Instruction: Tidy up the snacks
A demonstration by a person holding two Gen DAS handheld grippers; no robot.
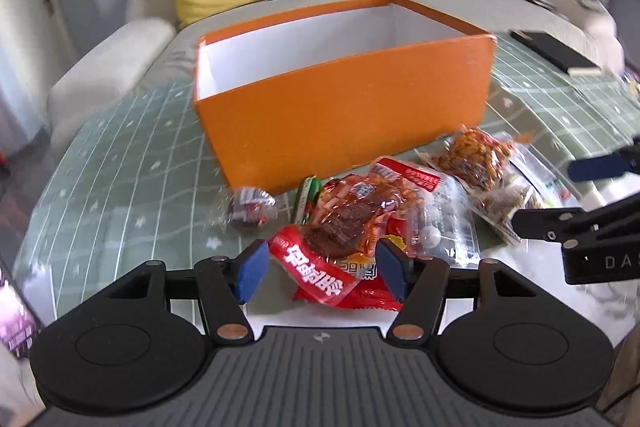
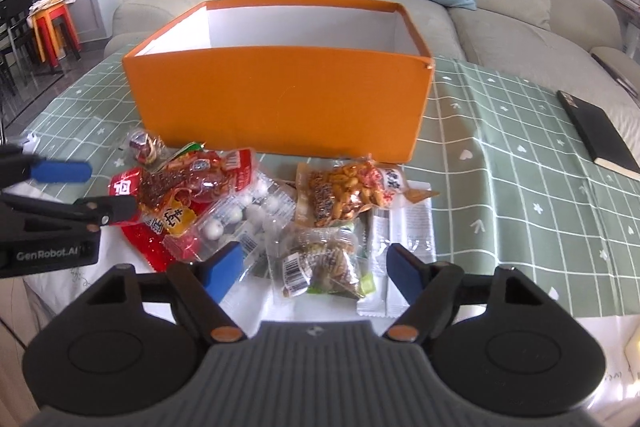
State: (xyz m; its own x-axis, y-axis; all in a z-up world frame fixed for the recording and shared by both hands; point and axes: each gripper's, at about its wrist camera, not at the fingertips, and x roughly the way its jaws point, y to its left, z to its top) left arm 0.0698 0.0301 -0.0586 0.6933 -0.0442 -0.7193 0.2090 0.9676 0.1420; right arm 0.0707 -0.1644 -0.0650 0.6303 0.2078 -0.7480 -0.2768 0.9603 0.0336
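The left gripper (image 1: 320, 269) points down at the snack pile, with its jaws standing fairly wide. A red packet (image 1: 316, 273) lies between its blue pads (image 1: 251, 273), and the pads seem to be just beside its edges; I cannot tell if they already press on it. Just beyond this gripper lies a clear packet of dark red meat (image 1: 344, 215). To its left beyond the tip lies a small wrapped sweet (image 1: 250, 211).

The right gripper (image 2: 316, 271) also points down, and its jaws are wide and hold nothing. Between its pads (image 2: 222, 273) lies a small clear packet with a barcode (image 2: 320, 267), but the pads stay apart from it. Right behind that one lies a packet of peanuts (image 2: 348, 195). To the left of this gripper lies a clear packet of white balls (image 2: 236, 219). A white sachet (image 2: 400, 227) lies near its right finger.

The orange box (image 2: 280, 99) stands open beyond both grippers, behind the pile, on a green checked tablecloth (image 2: 500, 155). A black notebook (image 2: 600, 135) lies far to the right of the right gripper.
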